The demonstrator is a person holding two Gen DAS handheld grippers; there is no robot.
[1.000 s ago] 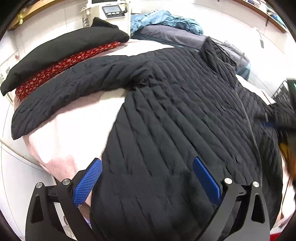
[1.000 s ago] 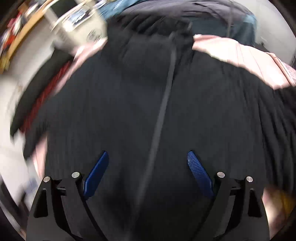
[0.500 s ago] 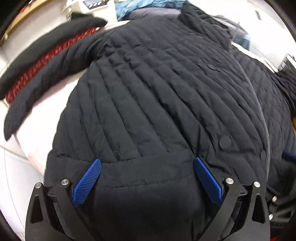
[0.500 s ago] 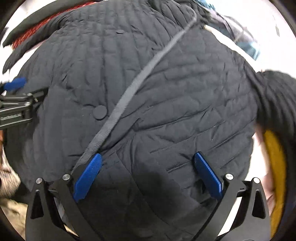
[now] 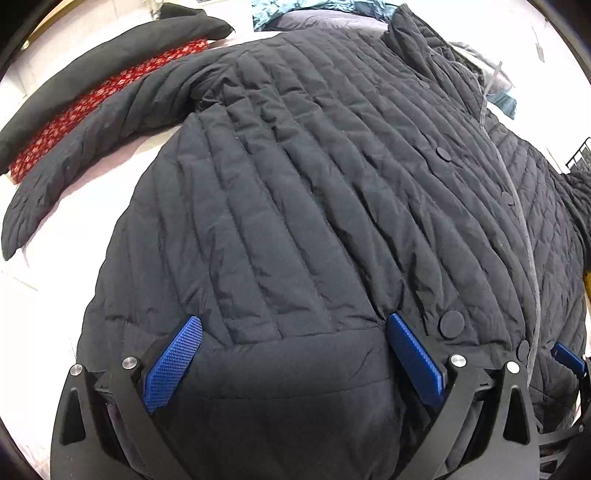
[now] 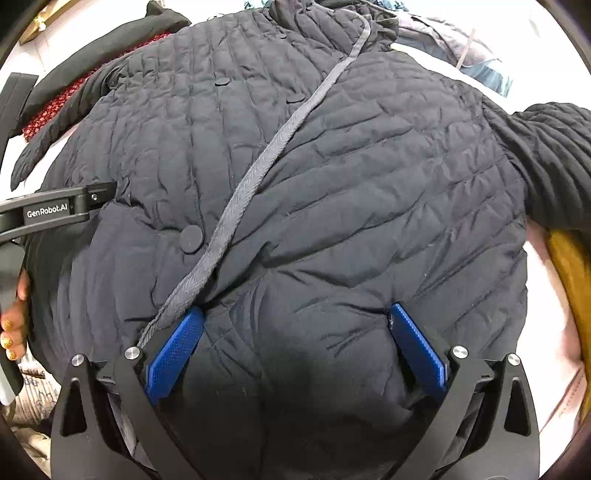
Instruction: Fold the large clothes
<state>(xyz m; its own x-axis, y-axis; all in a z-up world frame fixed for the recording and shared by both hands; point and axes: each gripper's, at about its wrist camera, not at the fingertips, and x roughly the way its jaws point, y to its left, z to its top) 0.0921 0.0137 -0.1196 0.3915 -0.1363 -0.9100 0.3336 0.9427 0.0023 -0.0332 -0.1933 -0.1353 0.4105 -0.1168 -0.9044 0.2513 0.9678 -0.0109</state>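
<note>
A black quilted jacket (image 5: 314, 192) lies spread front-up on a pale pink surface (image 5: 85, 206), its collar far from me and its hem nearest. A grey zip strip (image 6: 258, 173) runs down its front. My left gripper (image 5: 295, 343) is open over the hem left of the zip, with hem fabric bulging between its blue pads (image 5: 173, 363). My right gripper (image 6: 295, 332) is open over the hem right of the zip, its left pad (image 6: 173, 354) beside the strip's lower end. In the right wrist view the left gripper (image 6: 55, 212) shows at the left edge, held by a hand (image 6: 13, 332).
A folded black garment with red patterned lining (image 5: 92, 96) lies beyond the jacket's left sleeve (image 5: 55, 177). Blue and grey clothes (image 5: 314, 14) are piled past the collar. The right sleeve (image 6: 546, 158) stretches out right, above a yellow object (image 6: 569, 266).
Both grippers have dropped and moved in over the jacket's near hem, so the hem fabric now sits between each pair of jaws. In the last half second they have hardly moved.
</note>
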